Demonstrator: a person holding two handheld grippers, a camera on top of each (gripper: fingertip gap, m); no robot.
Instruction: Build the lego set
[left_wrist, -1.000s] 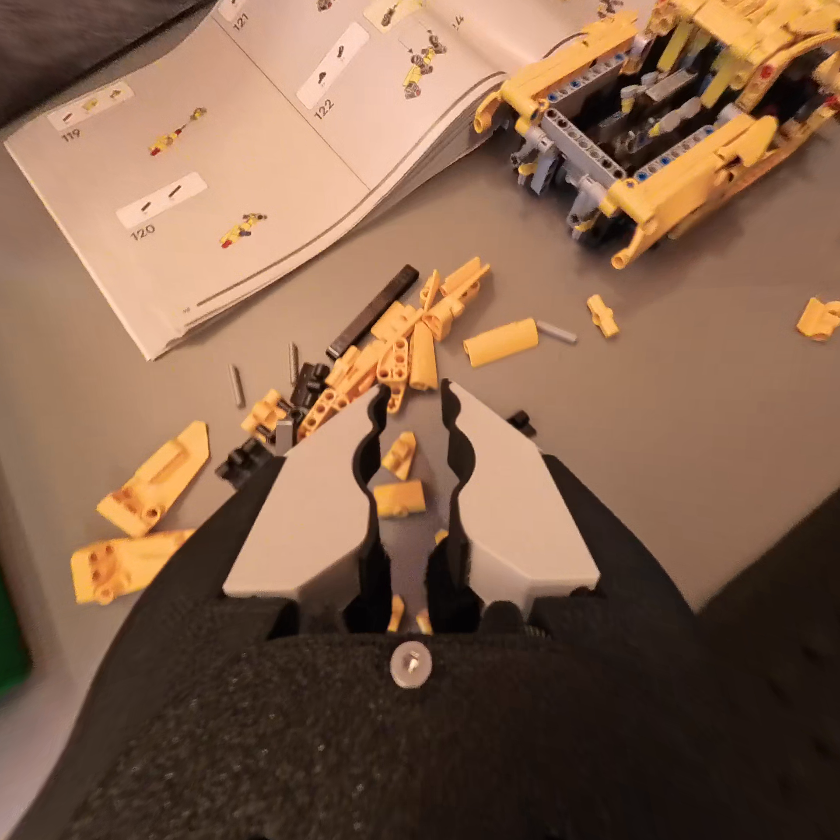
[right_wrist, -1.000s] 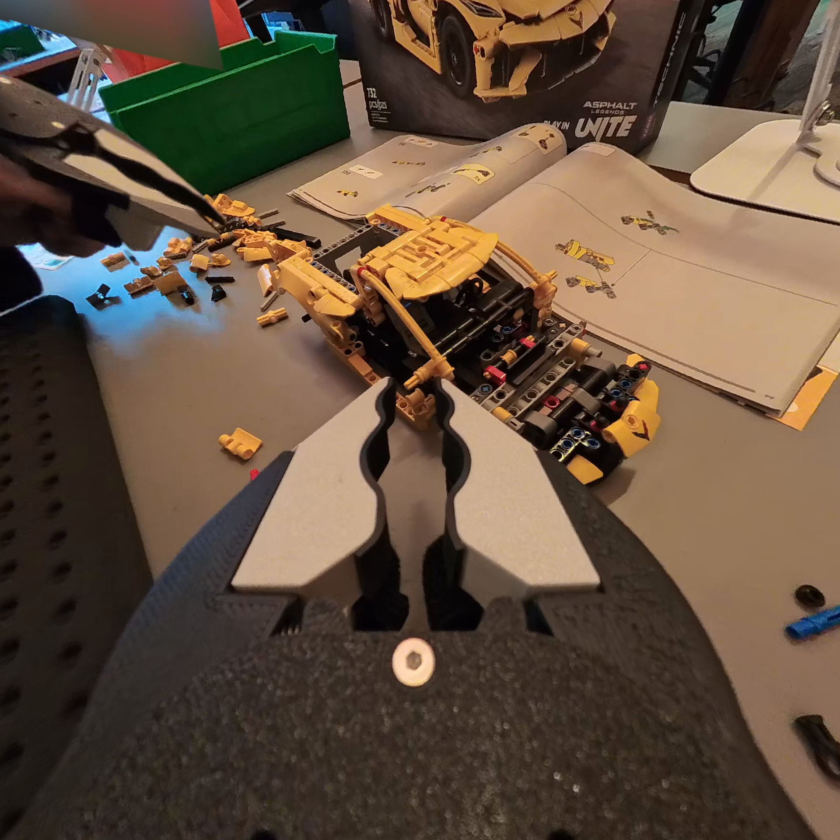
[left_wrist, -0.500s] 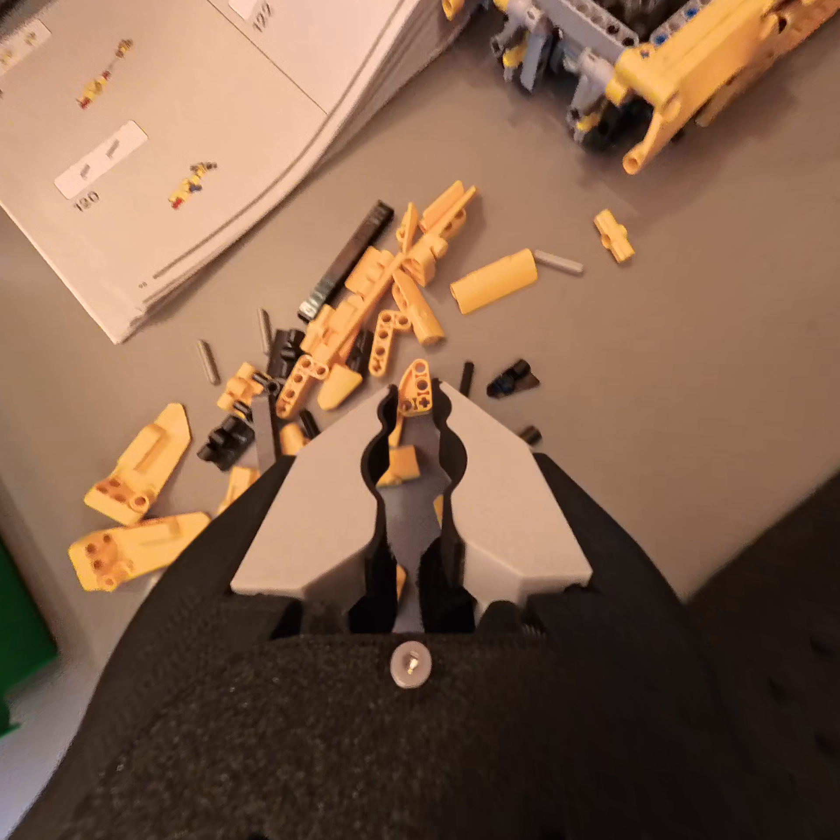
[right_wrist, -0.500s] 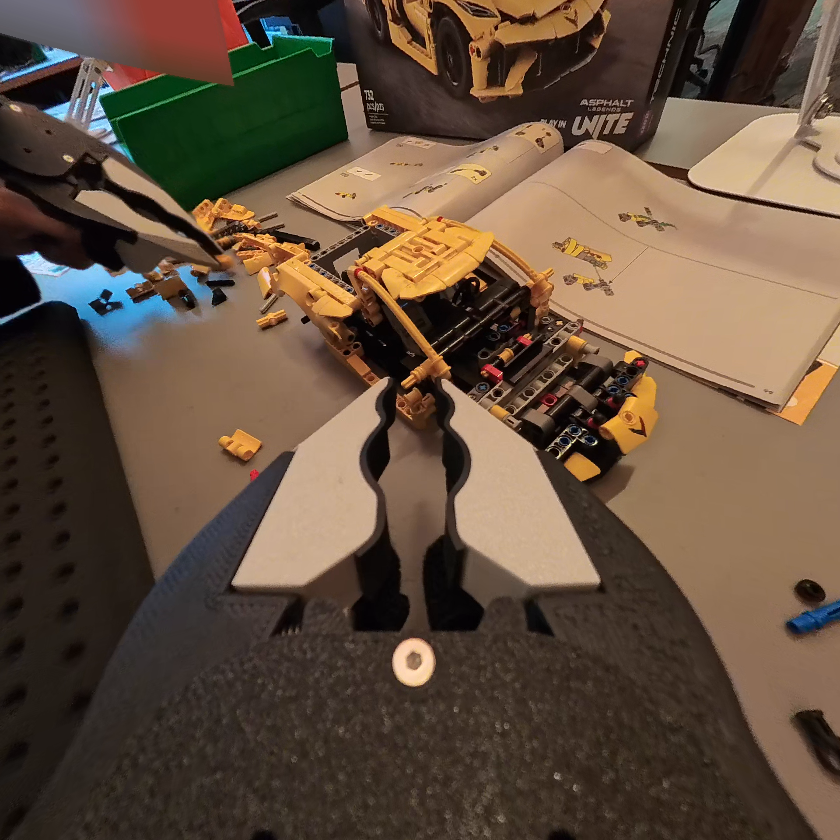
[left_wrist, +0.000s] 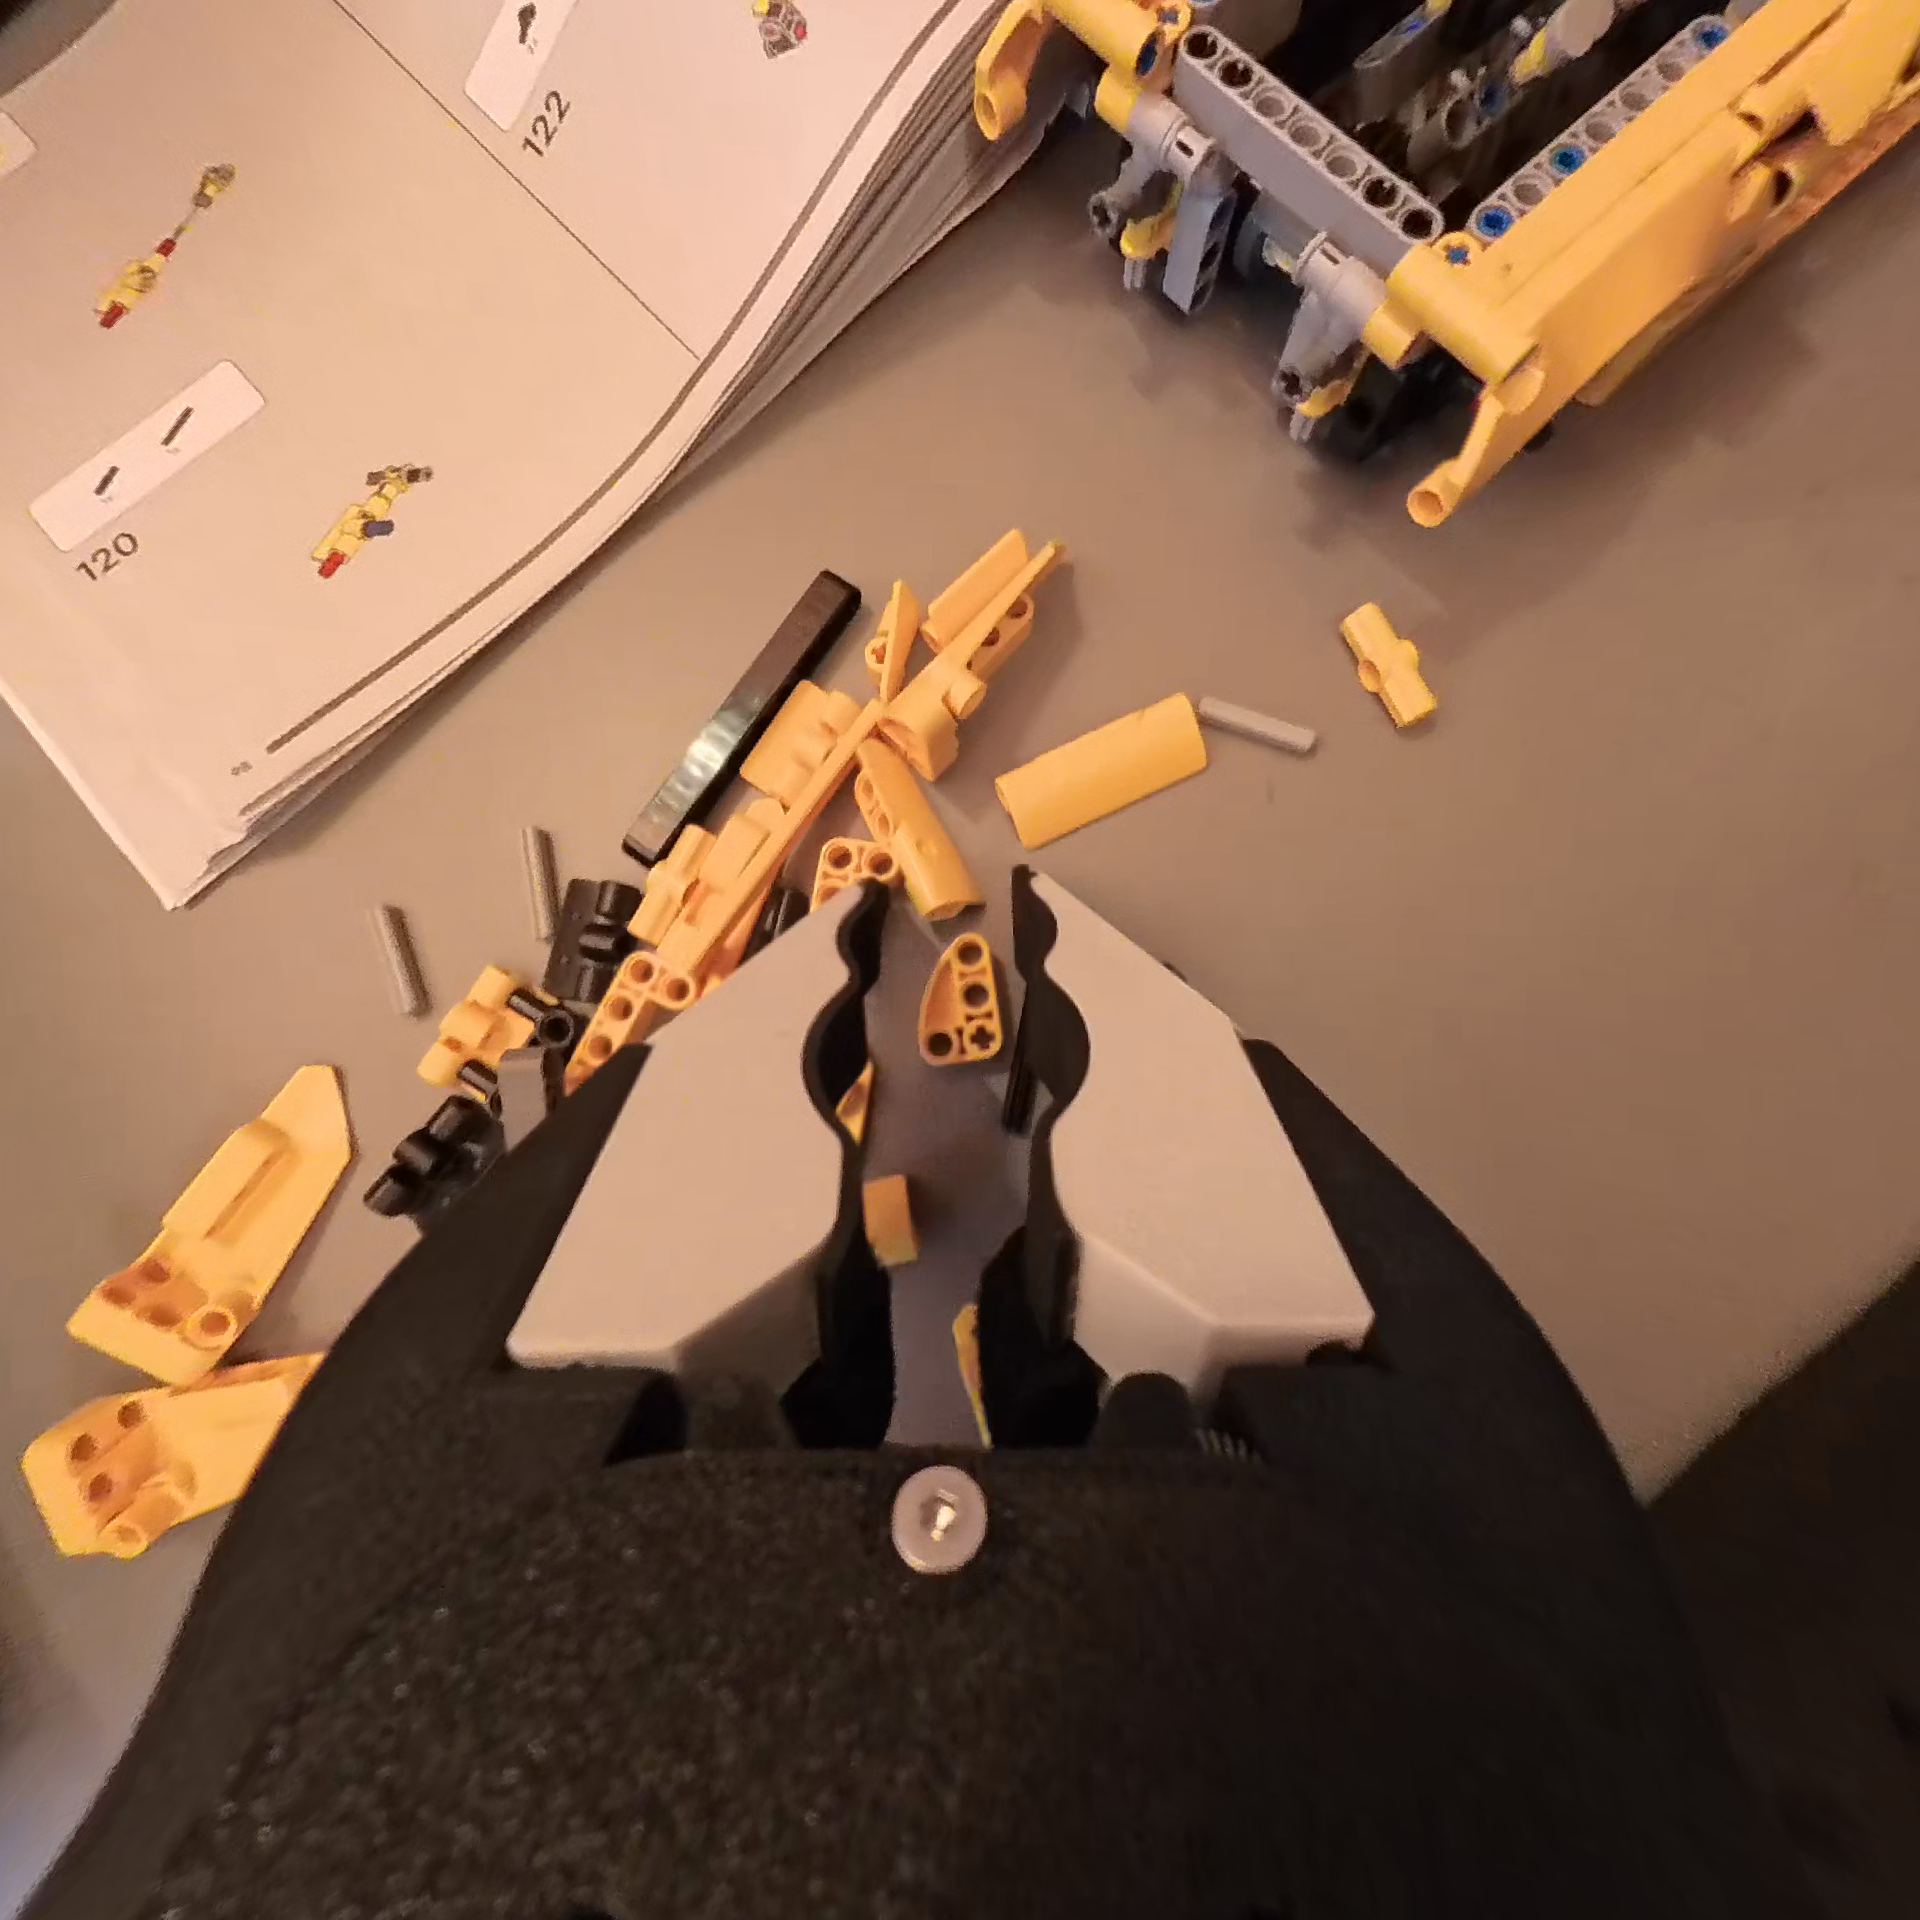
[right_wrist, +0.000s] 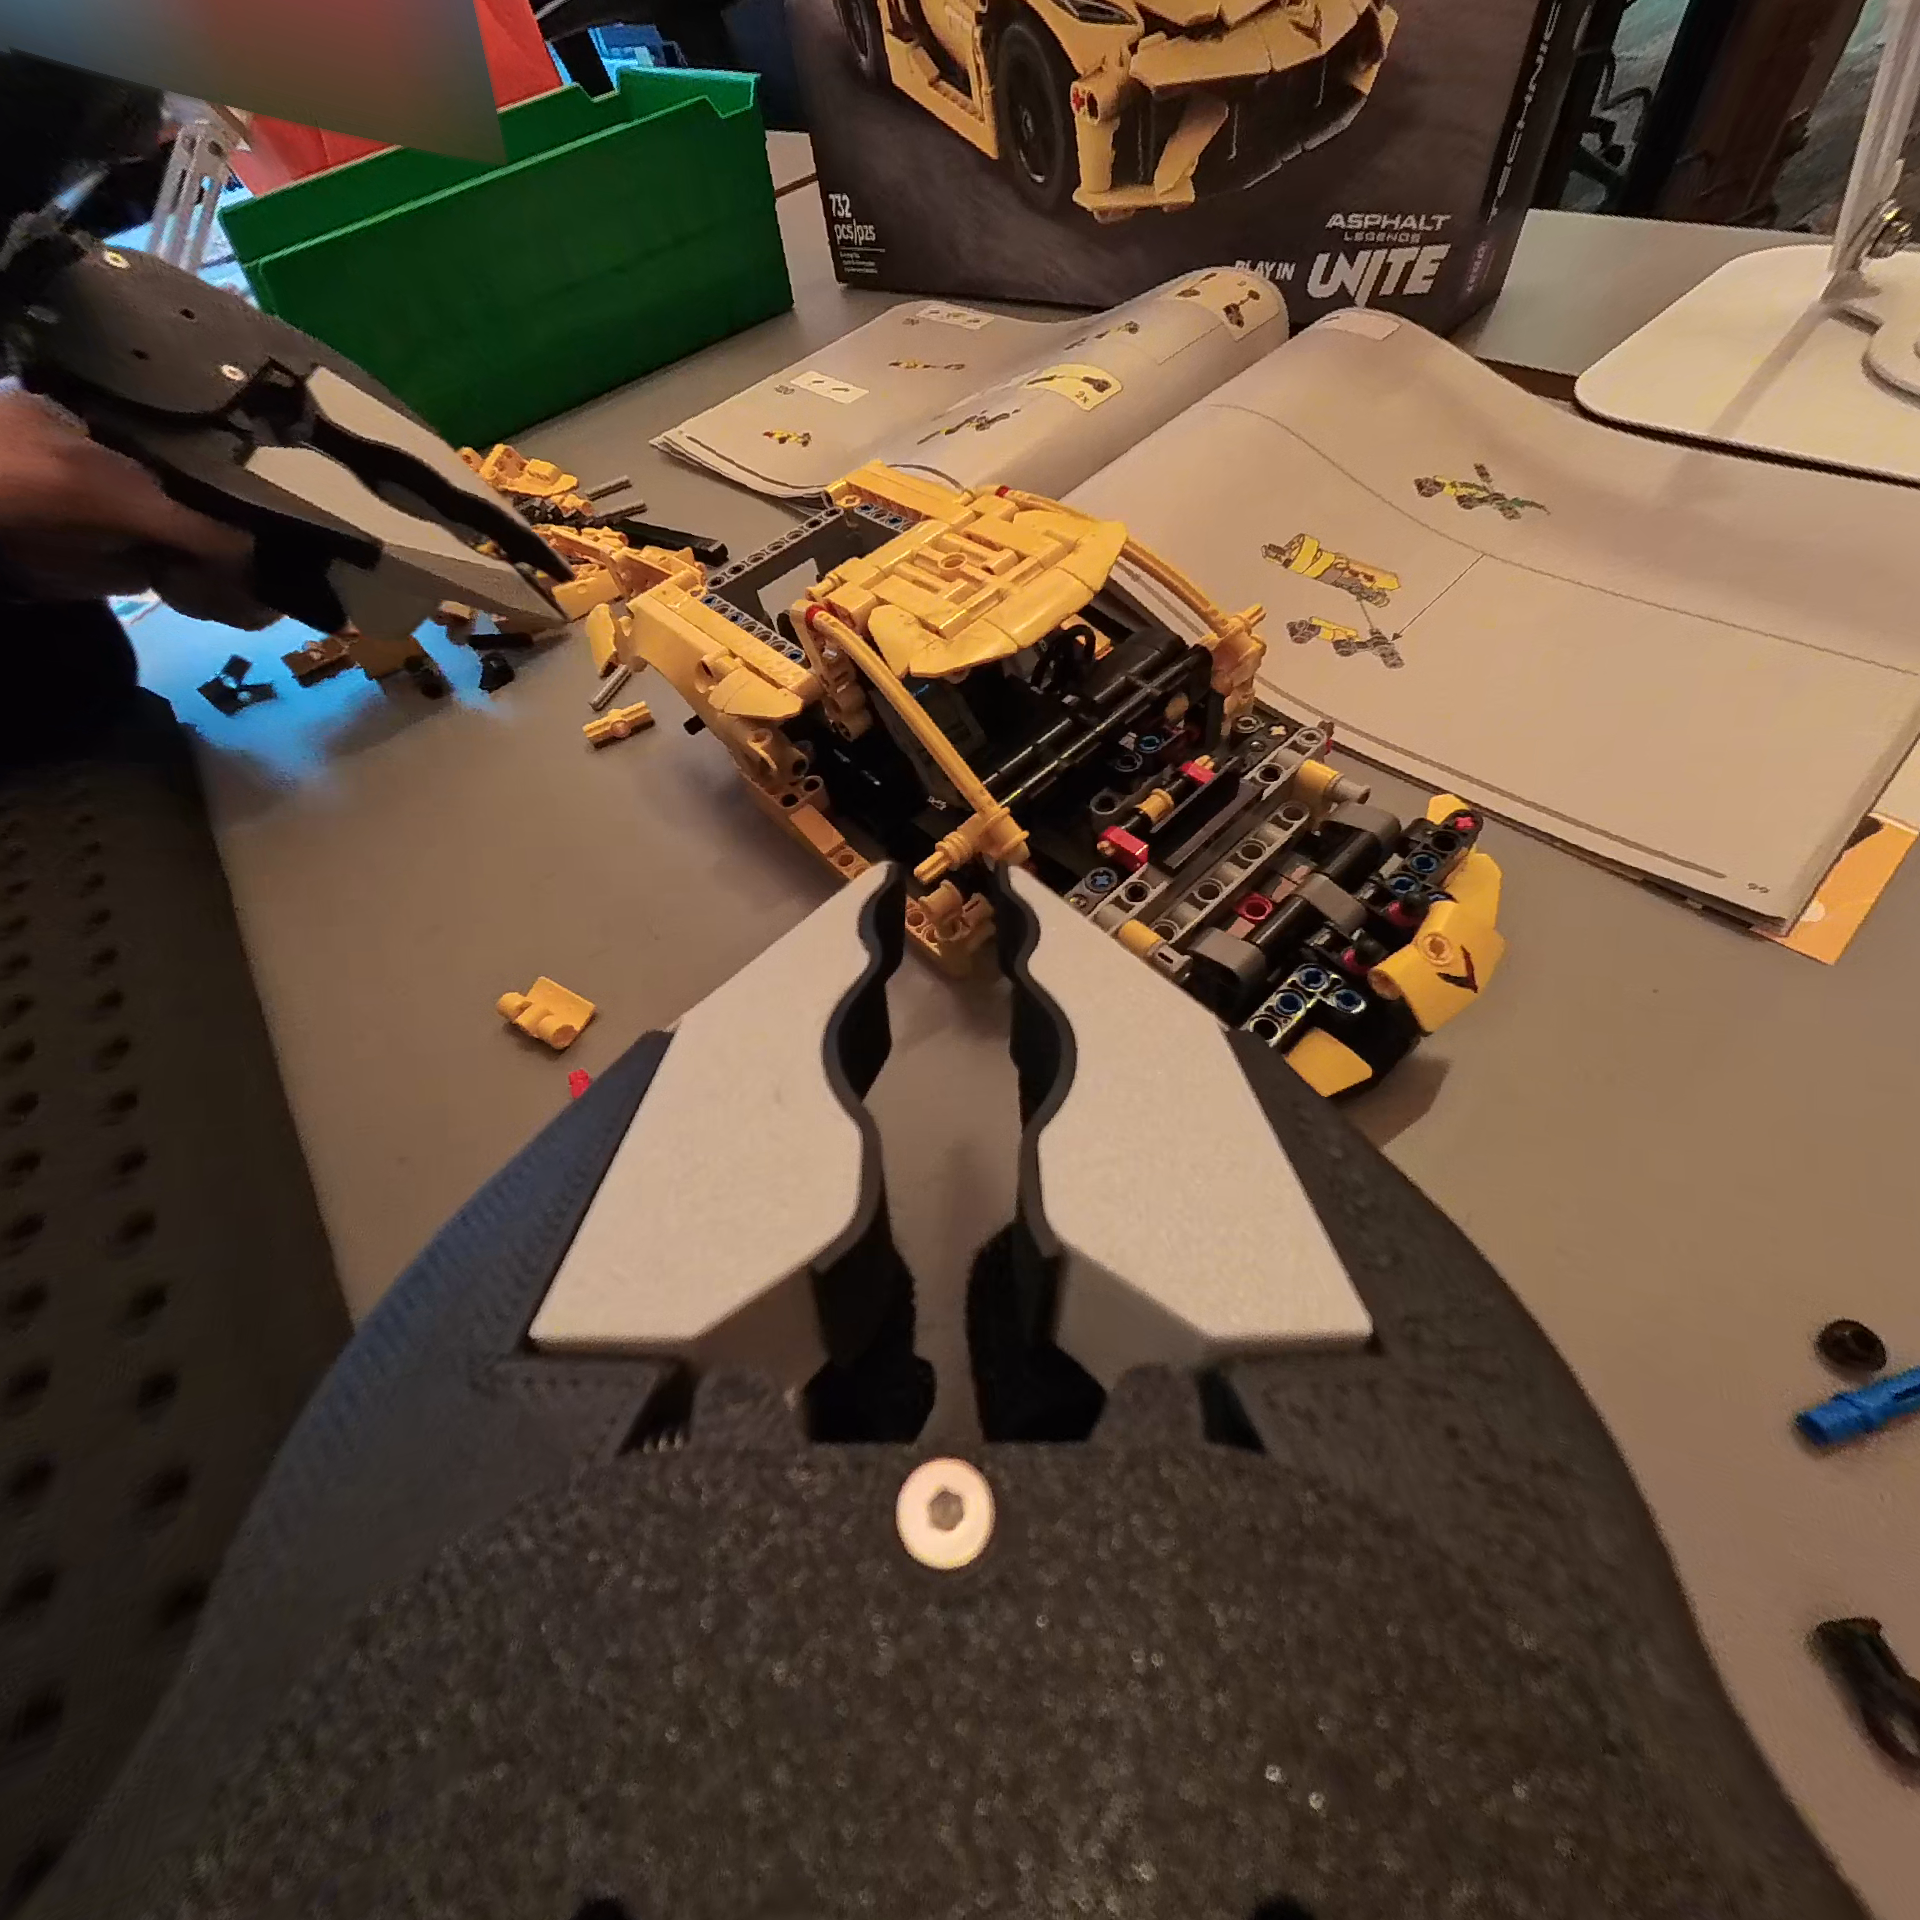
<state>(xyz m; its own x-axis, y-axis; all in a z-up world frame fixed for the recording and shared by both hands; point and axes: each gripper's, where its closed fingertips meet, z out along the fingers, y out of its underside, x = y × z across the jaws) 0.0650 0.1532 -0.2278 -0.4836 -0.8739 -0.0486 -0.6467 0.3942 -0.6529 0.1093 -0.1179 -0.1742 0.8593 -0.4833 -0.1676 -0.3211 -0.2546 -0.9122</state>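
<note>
One part-built yellow car model (right_wrist: 997, 665), one open instruction booklet (right_wrist: 1455, 582), one set box (right_wrist: 1164, 145), one green bin (right_wrist: 520, 260) and two grippers shared the table; loose pieces lay too heaped to count.

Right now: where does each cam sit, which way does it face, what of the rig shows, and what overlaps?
Left wrist view: on the left gripper, looking steeply down at the loose-parts pile on the table; its own two fingers and black body show, jaws open.
Right wrist view: on the right gripper, facing forward and low across the table at the car model; own fingers show, open, plus the person's hand.
Shared: the car model, the pile, the instruction booklet, and the left gripper itself.
</note>
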